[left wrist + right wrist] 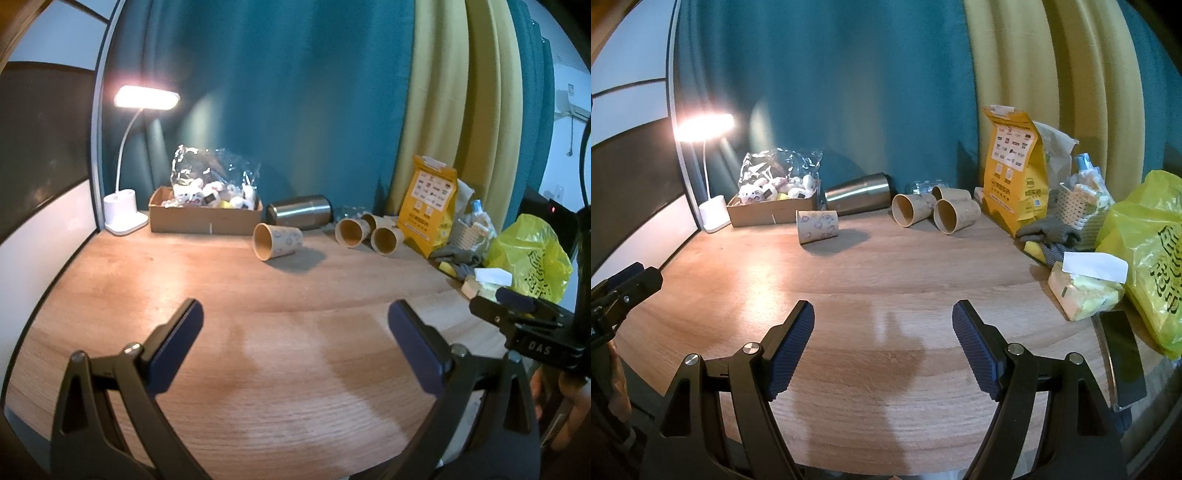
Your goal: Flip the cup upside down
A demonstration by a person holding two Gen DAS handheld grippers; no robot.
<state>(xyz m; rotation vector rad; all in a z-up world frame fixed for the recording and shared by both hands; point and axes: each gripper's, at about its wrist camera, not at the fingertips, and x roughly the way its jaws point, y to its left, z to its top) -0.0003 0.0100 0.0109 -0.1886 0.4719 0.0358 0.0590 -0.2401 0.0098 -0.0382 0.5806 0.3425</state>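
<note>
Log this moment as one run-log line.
left gripper: open, empty | right gripper: open, empty | paper cup: on its side on table, apart from three other cups | flip: not started

A paper cup [277,241] [817,226] lies on its side on a wooden table [258,332] [886,295], toward the back. It is tan with small pale cartoon prints on its wall and a plain brown inside. From the left wrist view its open mouth faces forward and to the left; from the right wrist view only its printed side shows. It casts a shadow to its right.
</note>
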